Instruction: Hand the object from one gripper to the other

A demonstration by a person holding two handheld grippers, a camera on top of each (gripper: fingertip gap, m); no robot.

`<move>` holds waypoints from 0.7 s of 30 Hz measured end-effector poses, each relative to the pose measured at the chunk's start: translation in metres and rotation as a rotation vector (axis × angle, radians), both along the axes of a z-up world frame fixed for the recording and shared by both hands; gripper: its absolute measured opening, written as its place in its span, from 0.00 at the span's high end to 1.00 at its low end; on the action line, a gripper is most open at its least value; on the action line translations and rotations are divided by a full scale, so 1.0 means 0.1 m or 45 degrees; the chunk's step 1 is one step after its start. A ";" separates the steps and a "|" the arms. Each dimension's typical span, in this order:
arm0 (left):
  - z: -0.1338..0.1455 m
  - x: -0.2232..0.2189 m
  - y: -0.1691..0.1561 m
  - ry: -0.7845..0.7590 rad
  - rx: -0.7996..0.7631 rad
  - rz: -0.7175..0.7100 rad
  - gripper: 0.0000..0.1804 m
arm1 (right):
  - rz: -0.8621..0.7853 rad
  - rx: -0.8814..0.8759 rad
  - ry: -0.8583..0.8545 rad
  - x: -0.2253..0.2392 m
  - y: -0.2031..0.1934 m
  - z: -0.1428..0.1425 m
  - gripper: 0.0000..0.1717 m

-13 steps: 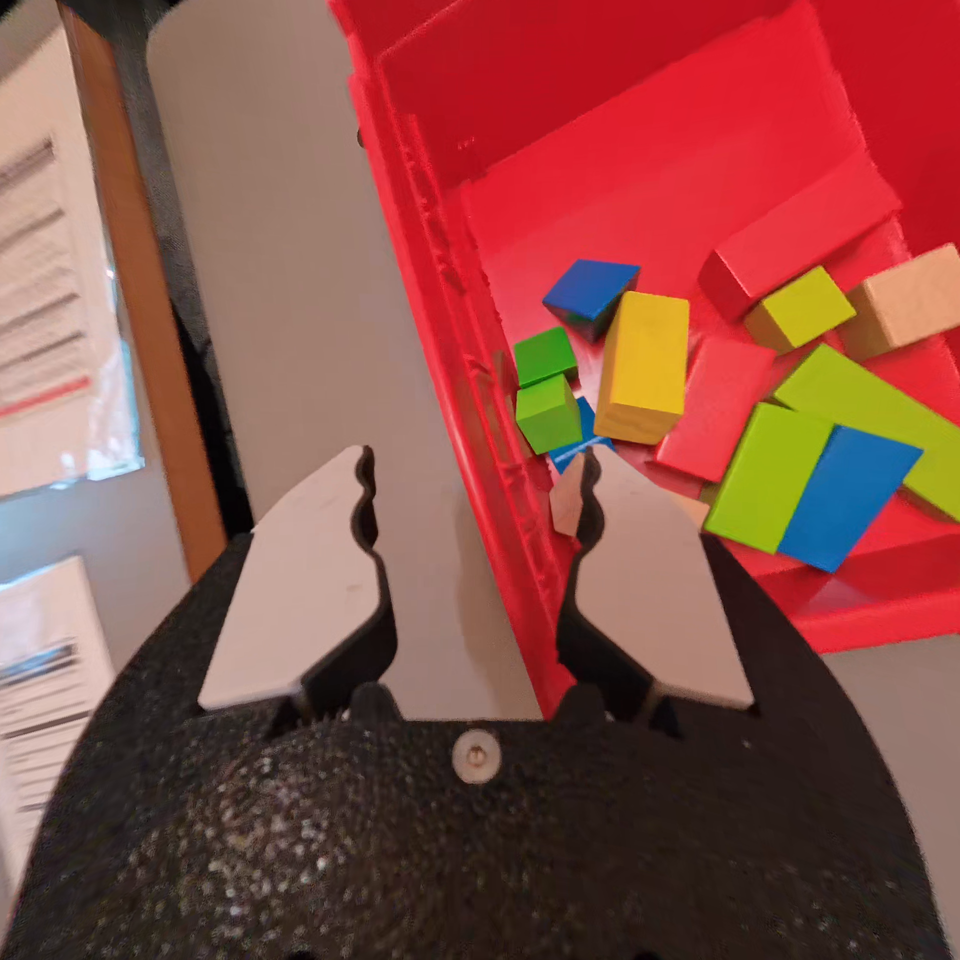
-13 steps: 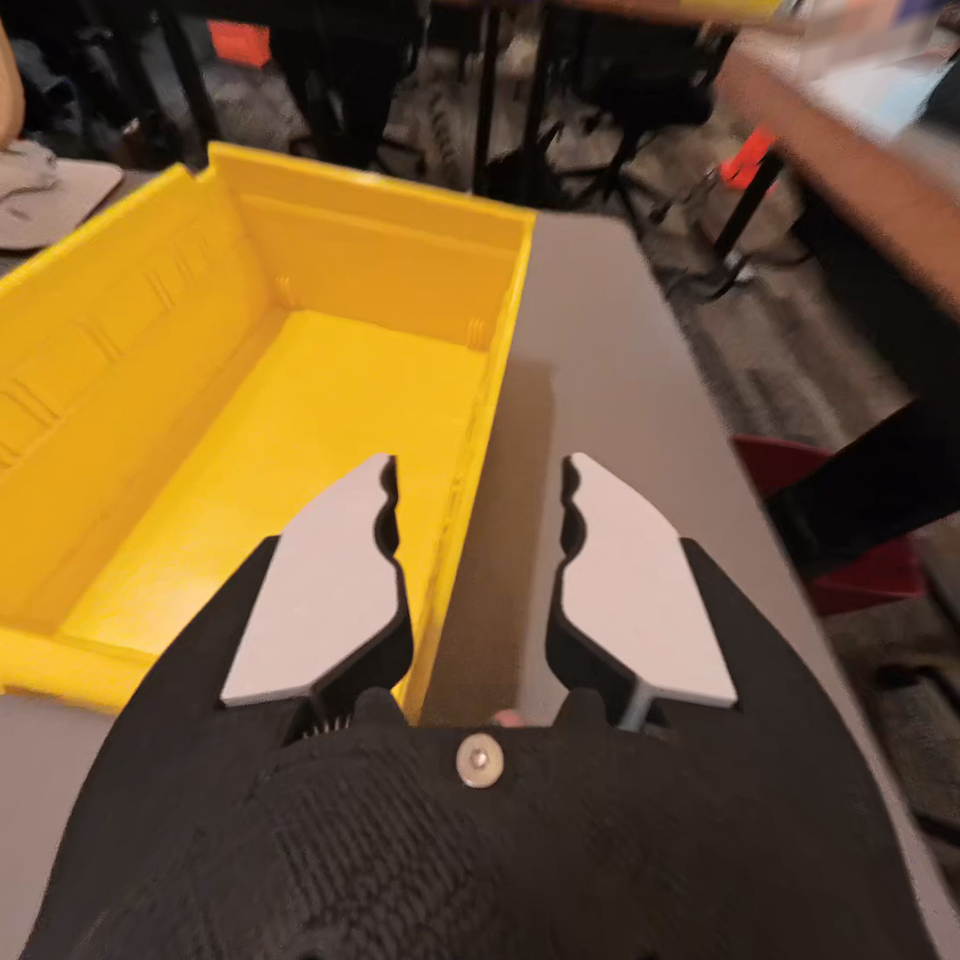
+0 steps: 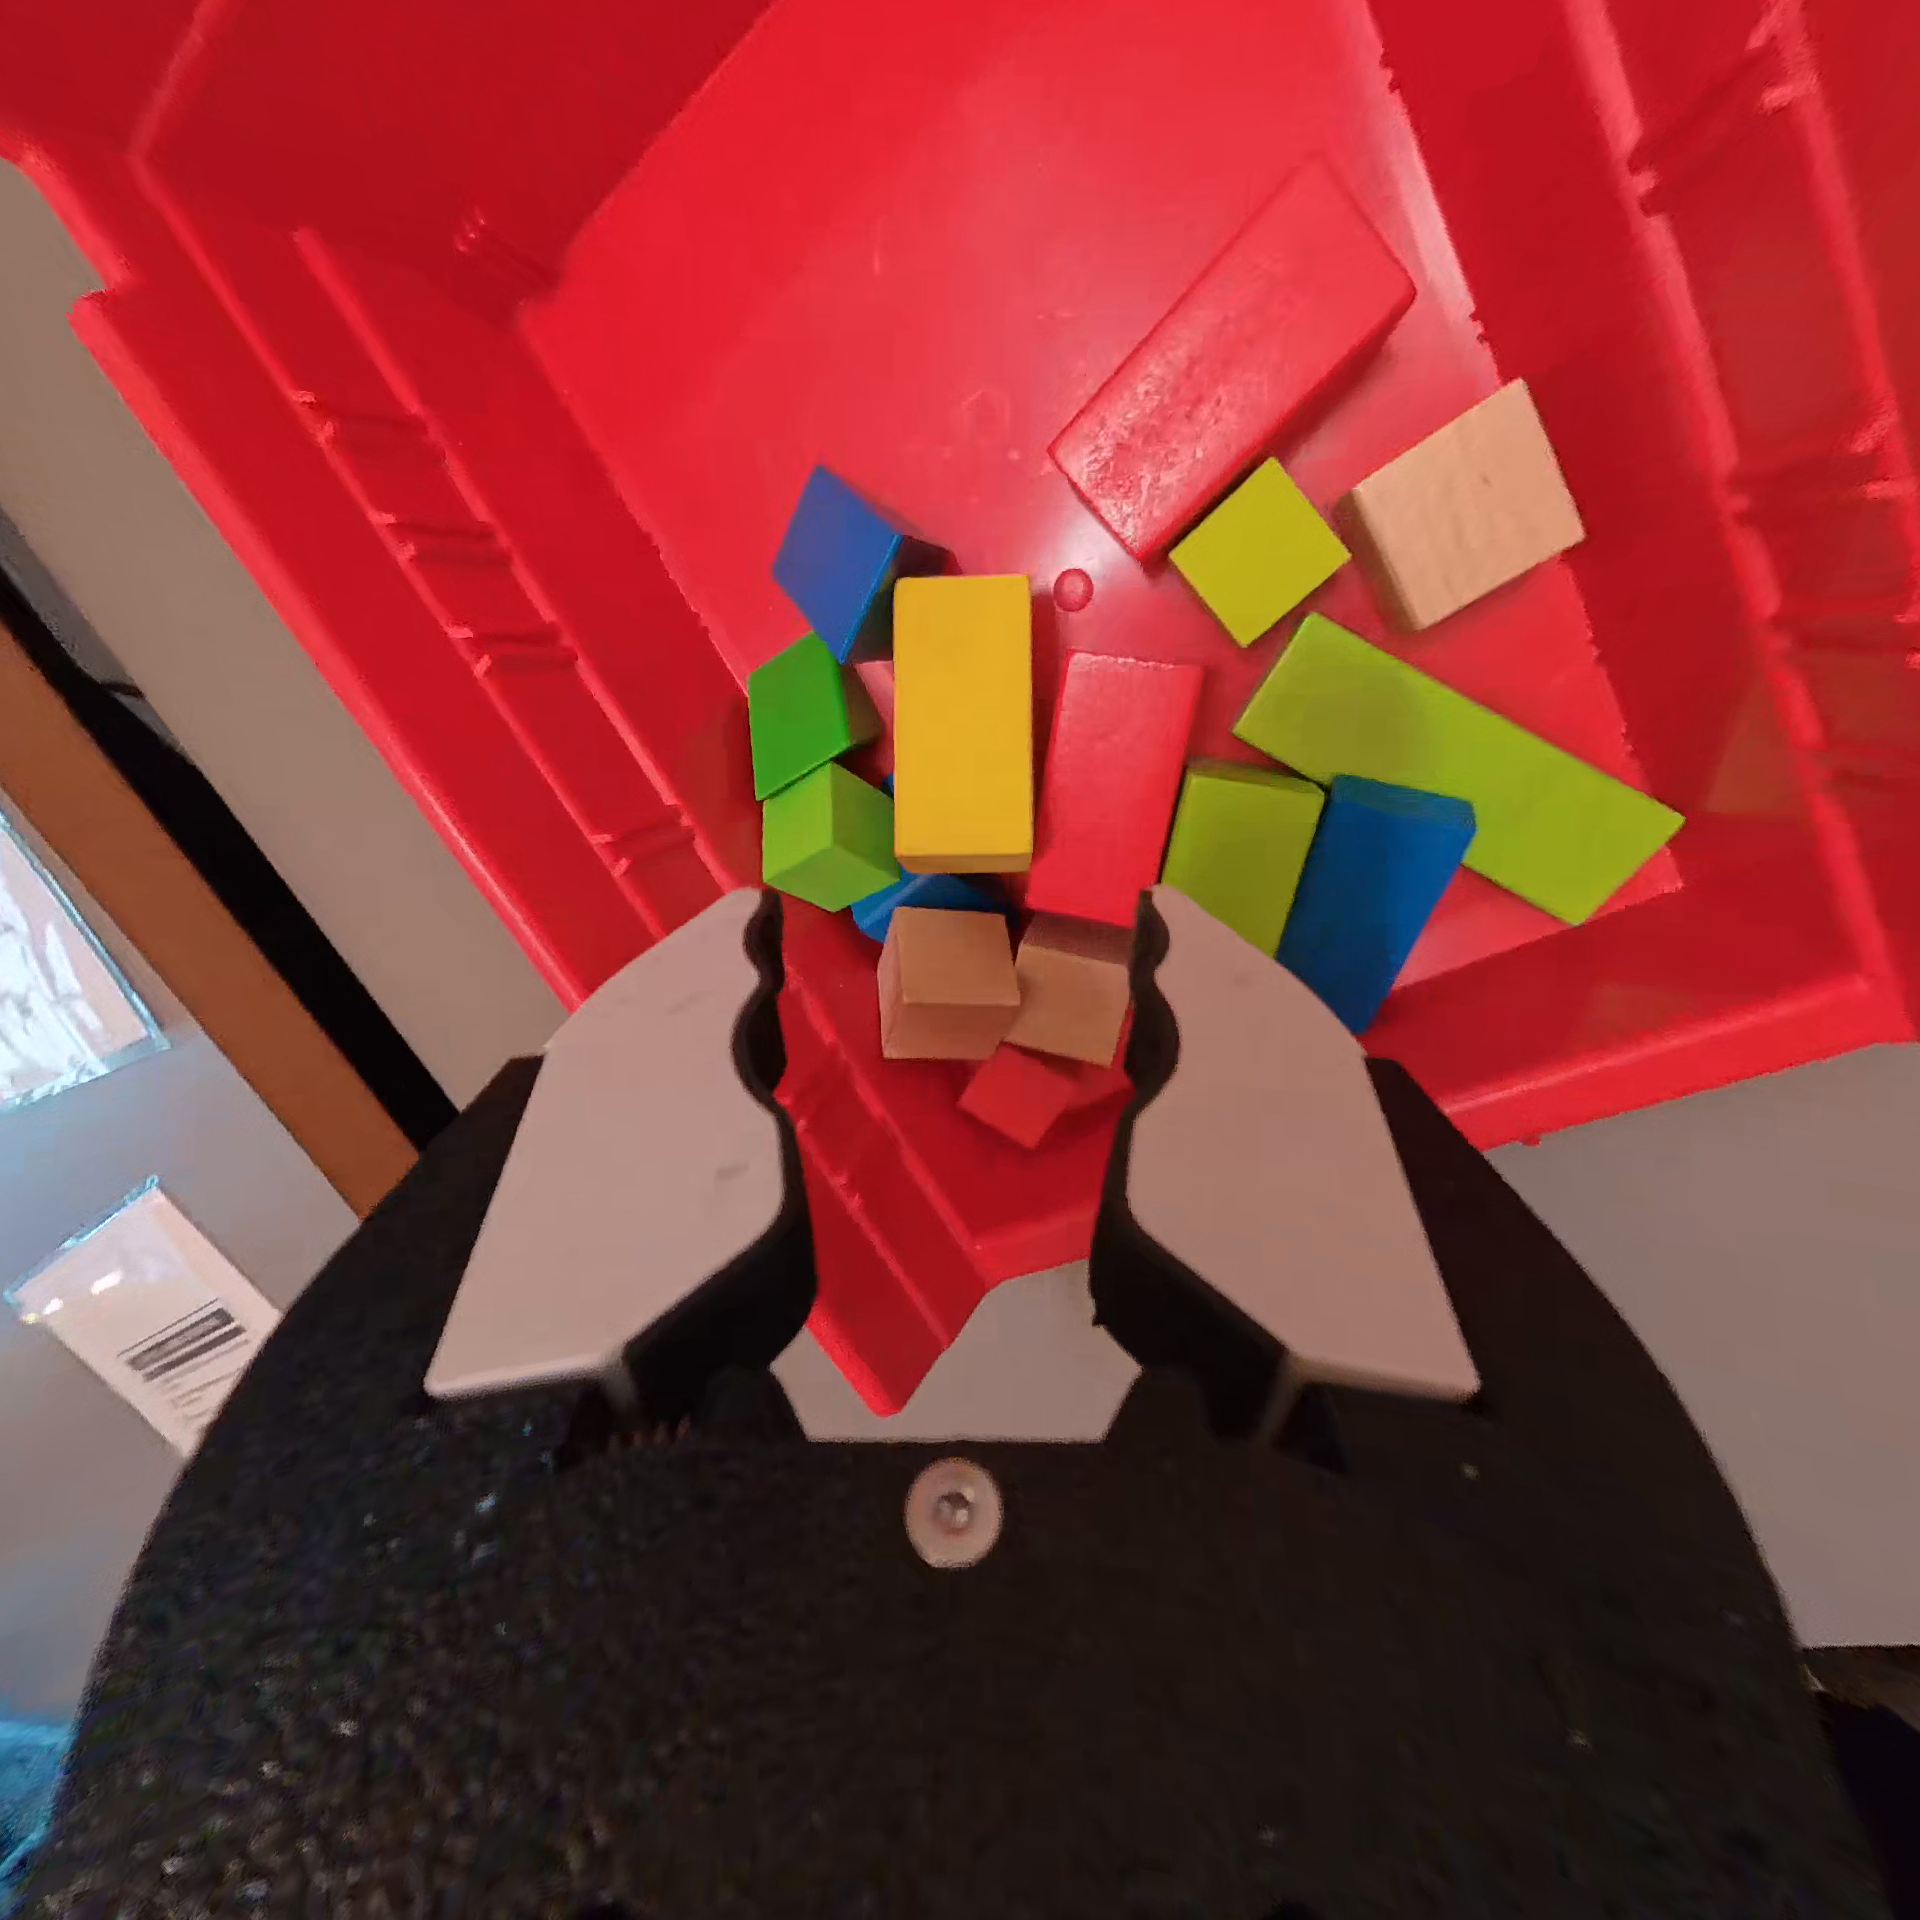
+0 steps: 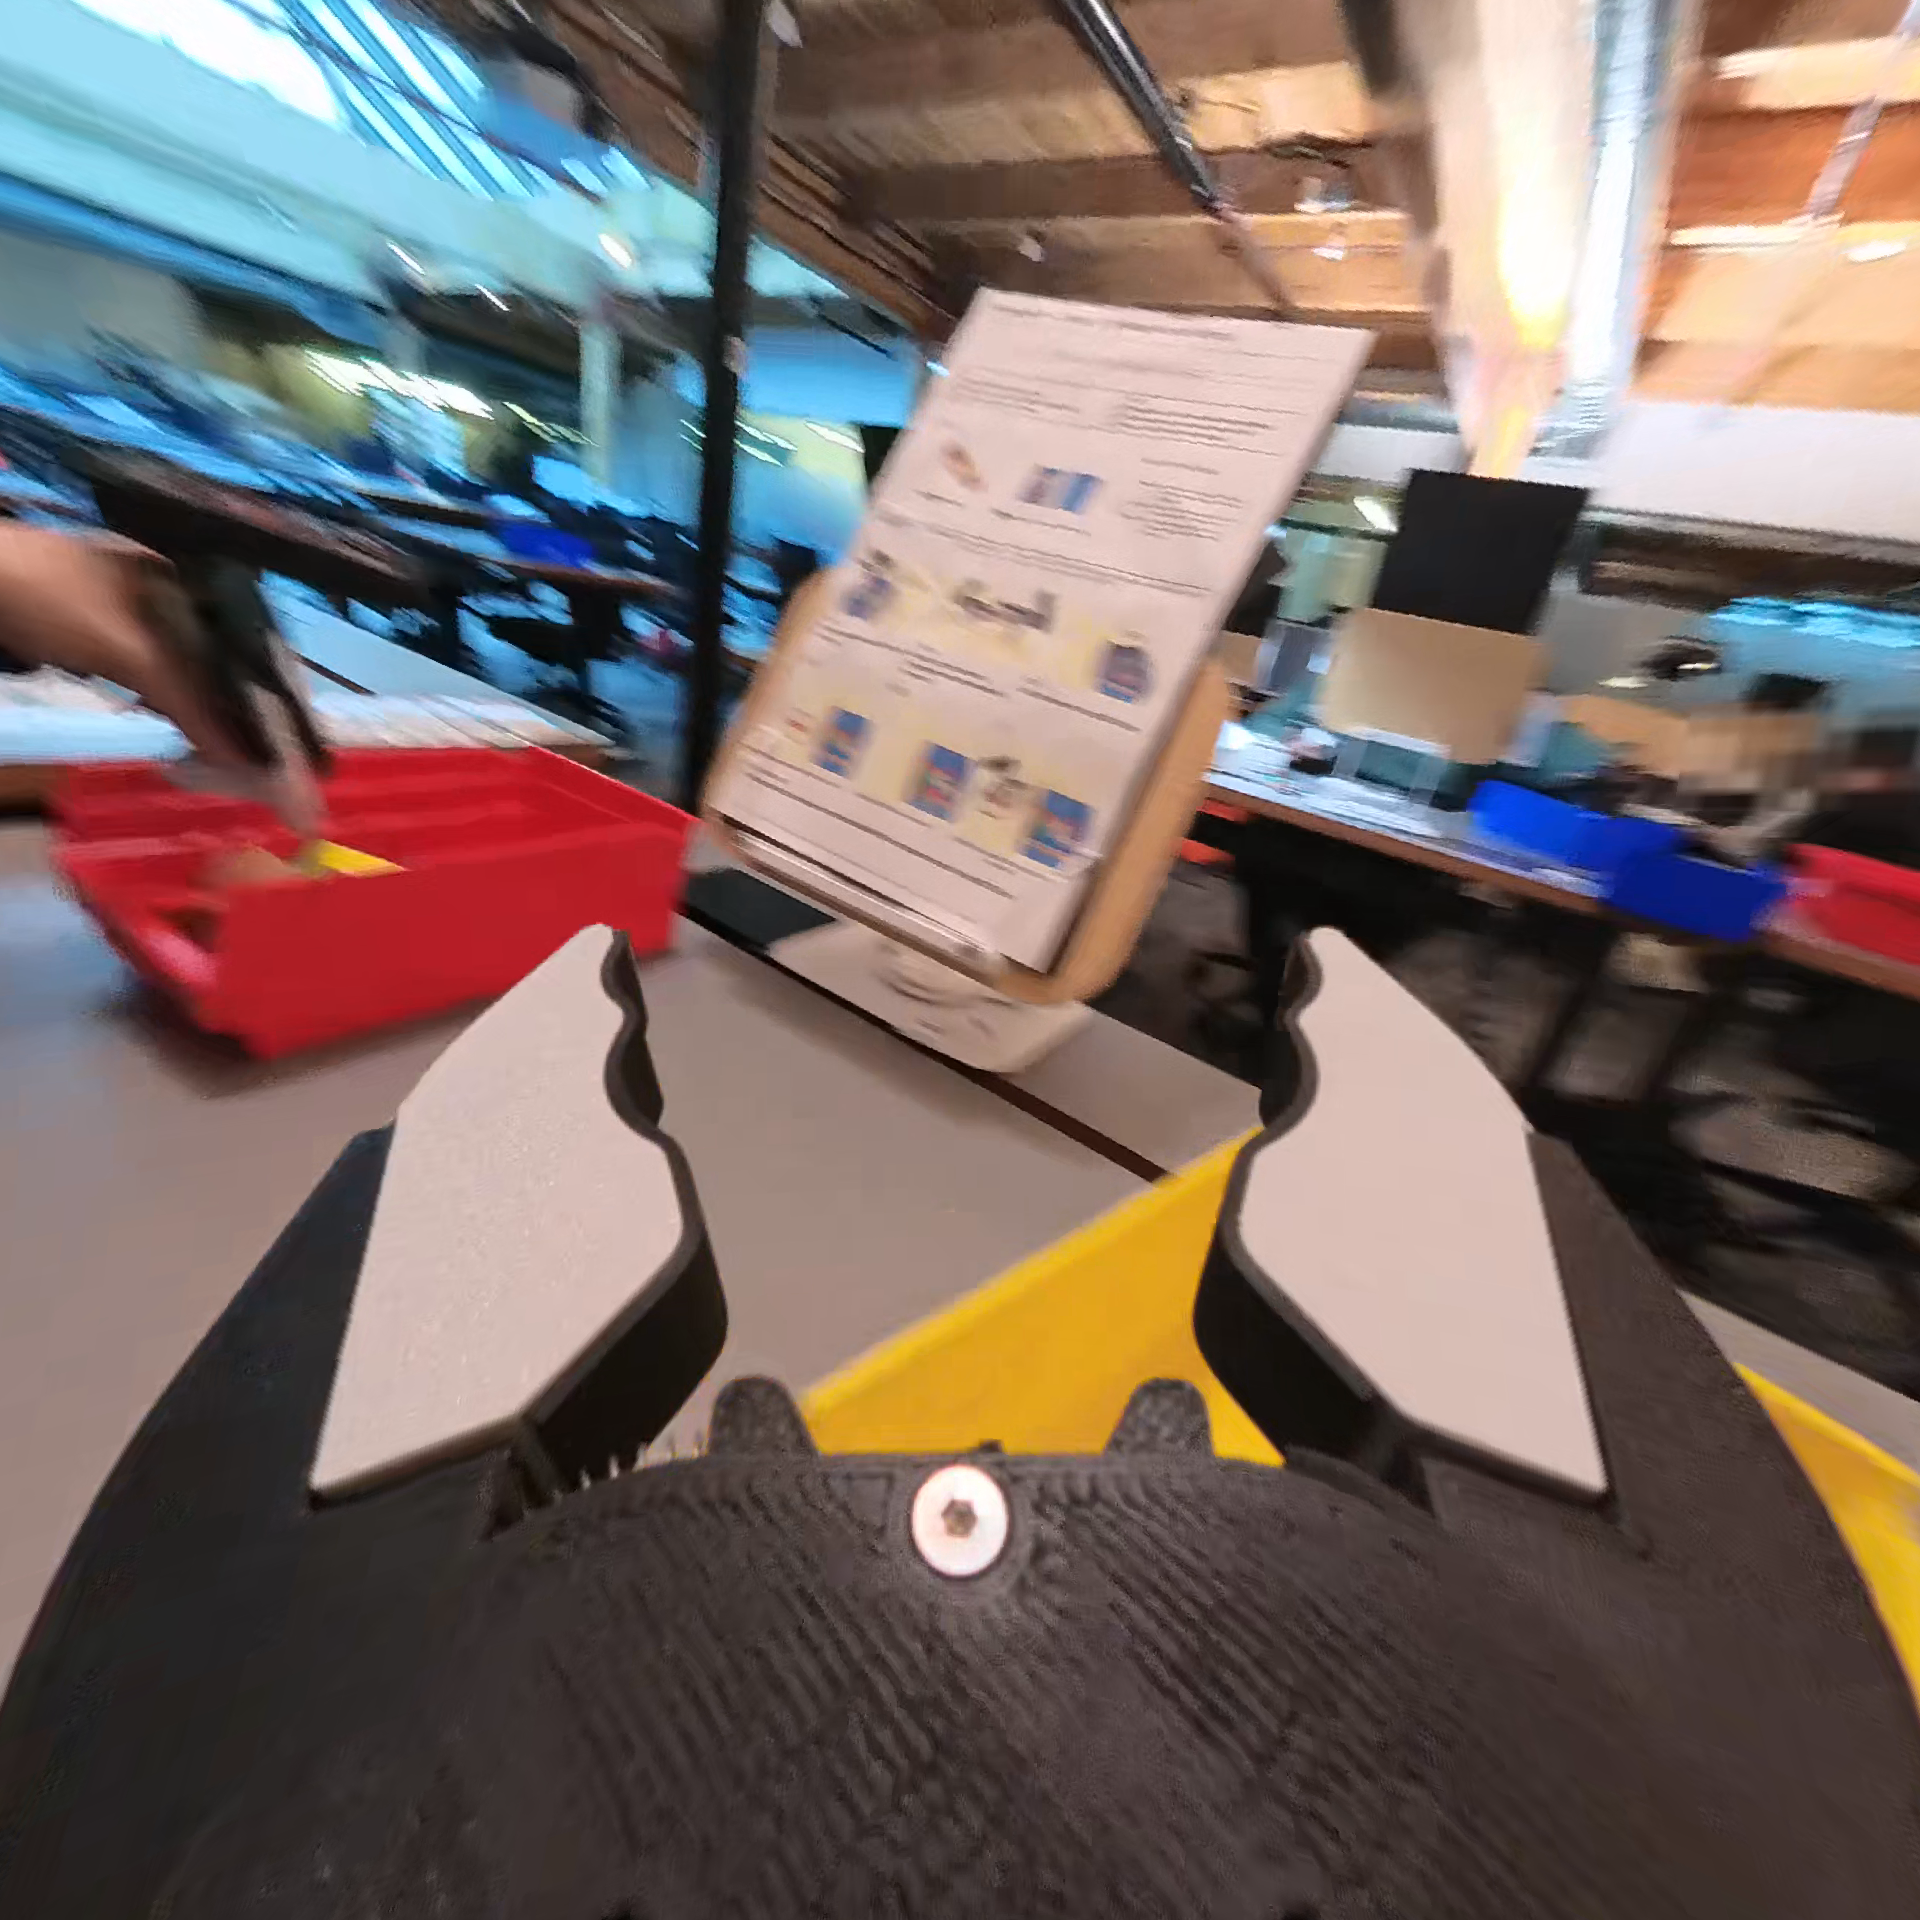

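In the left wrist view my left gripper is open above the near corner of a red bin that holds several coloured wooden blocks. Two tan cubes and a small red block lie between its fingers, with a gap to each pad. A yellow block and a red block lie just beyond the tips. My right gripper is open and empty, raised over the corner of a yellow bin. The right wrist view shows the red bin at the left with the left gripper over it.
A sheet on a wooden stand is behind the grey table, straight ahead of the right gripper. A black pole rises behind the red bin. Other tables with blue bins are far right. One gripper's finger ends stand about 55 centimetres off the other's.
My left gripper has moved right from the bin's outer wall to over the blocks. My right gripper has tilted up from the yellow bin's inside, turned toward the red bin, and opened wider.
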State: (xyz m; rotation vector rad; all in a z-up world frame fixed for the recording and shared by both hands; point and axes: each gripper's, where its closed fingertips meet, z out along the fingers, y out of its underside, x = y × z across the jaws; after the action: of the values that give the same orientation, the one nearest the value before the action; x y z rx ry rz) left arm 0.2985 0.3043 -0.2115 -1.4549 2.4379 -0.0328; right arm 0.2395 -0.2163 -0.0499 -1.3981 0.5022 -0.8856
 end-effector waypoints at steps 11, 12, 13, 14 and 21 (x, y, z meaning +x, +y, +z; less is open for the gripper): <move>-0.26 0.13 0.02 0.195 0.129 0.025 0.70 | 0.250 0.135 0.051 -0.12 0.62 0.04 0.33; -0.30 0.13 0.04 0.212 0.141 0.032 0.69 | 0.256 0.138 0.054 -0.11 0.61 0.03 0.34; -0.33 0.13 0.07 0.229 0.155 0.042 0.69 | 0.257 0.144 0.060 -0.11 0.60 0.03 0.34; -0.37 0.13 0.10 0.242 0.170 0.049 0.69 | 0.254 0.155 0.067 -0.10 0.59 0.02 0.34; -0.49 0.13 0.09 0.228 0.121 0.038 0.82 | 0.268 0.259 0.142 -0.03 0.54 -0.01 0.35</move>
State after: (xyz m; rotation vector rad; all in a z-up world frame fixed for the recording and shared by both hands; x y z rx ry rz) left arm 0.3116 0.3130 -0.2609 -1.5102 2.5178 0.2259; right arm 0.2370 -0.1624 -0.0510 -1.2907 0.5047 -0.5727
